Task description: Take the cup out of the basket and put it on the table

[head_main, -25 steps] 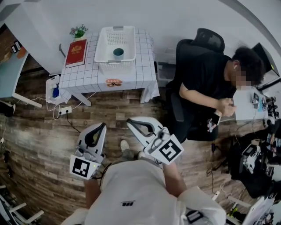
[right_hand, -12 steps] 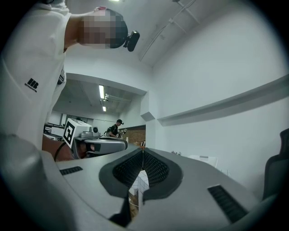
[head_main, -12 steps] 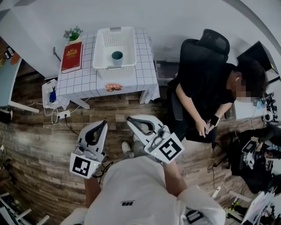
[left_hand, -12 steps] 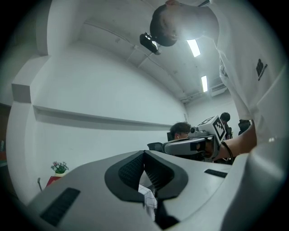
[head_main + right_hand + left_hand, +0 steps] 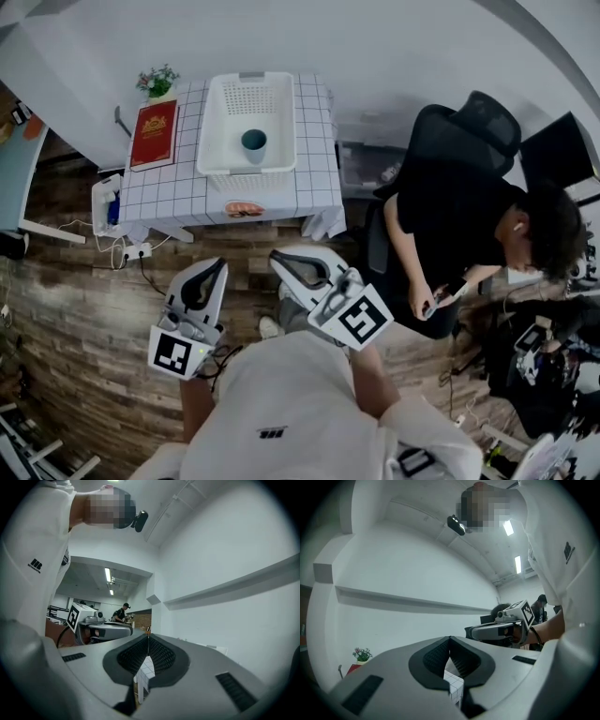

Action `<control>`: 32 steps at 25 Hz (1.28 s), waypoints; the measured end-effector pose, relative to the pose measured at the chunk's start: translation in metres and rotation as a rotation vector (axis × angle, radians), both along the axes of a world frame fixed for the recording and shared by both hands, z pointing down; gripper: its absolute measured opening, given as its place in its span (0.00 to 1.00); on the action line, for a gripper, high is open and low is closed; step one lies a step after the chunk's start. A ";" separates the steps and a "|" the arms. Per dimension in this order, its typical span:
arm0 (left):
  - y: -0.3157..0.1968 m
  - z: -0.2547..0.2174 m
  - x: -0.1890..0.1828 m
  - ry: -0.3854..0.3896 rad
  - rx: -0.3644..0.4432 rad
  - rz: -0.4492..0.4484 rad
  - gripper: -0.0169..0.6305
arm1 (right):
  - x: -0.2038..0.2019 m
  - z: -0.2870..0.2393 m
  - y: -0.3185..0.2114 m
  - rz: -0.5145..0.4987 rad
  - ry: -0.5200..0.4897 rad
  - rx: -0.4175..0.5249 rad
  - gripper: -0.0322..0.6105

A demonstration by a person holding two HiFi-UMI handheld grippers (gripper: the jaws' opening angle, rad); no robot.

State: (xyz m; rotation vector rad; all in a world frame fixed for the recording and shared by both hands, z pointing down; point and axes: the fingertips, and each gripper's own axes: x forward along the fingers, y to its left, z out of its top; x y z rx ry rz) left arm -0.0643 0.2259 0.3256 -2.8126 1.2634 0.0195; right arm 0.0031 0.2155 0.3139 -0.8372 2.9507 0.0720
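The cup (image 5: 253, 142), a dark teal one, stands upright inside the white basket (image 5: 214, 141), a little toward the basket's 3 o'clock side, untouched. The basket sits on the table (image 5: 183, 187) with the checked cloth, filling most of its middle. At the basket's 9 o'clock lies a red book (image 5: 155, 133), and at 10 o'clock a small potted plant (image 5: 157, 82), so the bare cloth at 6 o'clock looks like the likeliest place to set the cup down.

From the person wearing the camera, the table lies at about 12 o'clock, well apart across the wood floor. The left gripper (image 5: 217, 266) and right gripper (image 5: 279, 259) are held level at waist height, side by side, pointing toward the table. Each one's own view shows its jaws clenched together at the tips with nothing between them, only the checked cloth in the distance, probably just a carrying pose for the approach.

At 2 o'clock a seated person (image 5: 459, 225) in an office chair (image 5: 469, 122) bends over a phone, clear of the path.
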 end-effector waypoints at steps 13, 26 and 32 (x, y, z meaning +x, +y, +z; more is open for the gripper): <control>-0.080 -0.003 0.020 -0.016 -0.010 -0.061 0.04 | 0.024 -0.004 -0.082 -0.060 -0.023 -0.006 0.07; -0.147 0.005 0.009 -0.029 -0.020 -0.049 0.04 | 0.010 -0.007 -0.146 -0.064 -0.088 -0.026 0.07; -0.192 0.012 -0.005 -0.026 -0.035 -0.016 0.04 | -0.002 -0.001 -0.188 -0.017 -0.065 -0.028 0.07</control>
